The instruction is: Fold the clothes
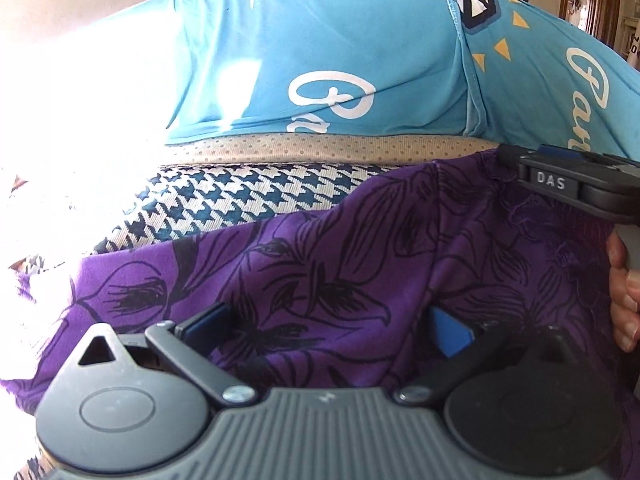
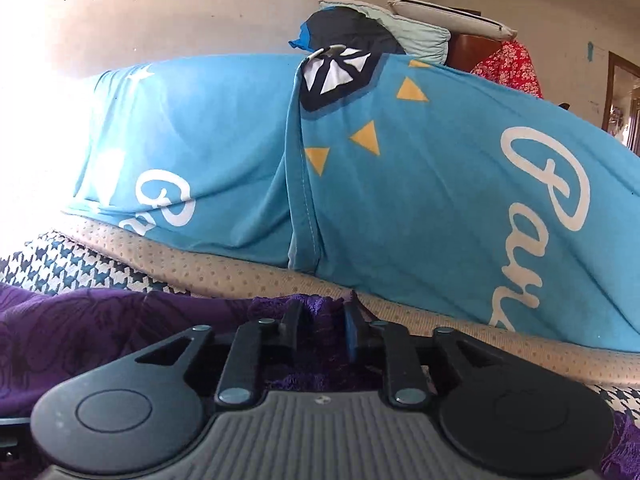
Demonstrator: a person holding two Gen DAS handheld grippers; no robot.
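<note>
A purple cloth with black flower outlines lies spread over a seat. In the left wrist view my left gripper stands open and wide, low over the cloth, and the fabric runs between its blue pads. My right gripper sits at the cloth's far right edge, held by a hand. In the right wrist view, the right gripper has its fingers a narrow gap apart. The bunched edge of the purple cloth lies loose between them.
A blue printed fabric with white lettering drapes over the backrest behind. A beige dotted band and a houndstooth cover show on the seat. Cushions and a red floral cloth are stacked behind. Strong glare fills the left.
</note>
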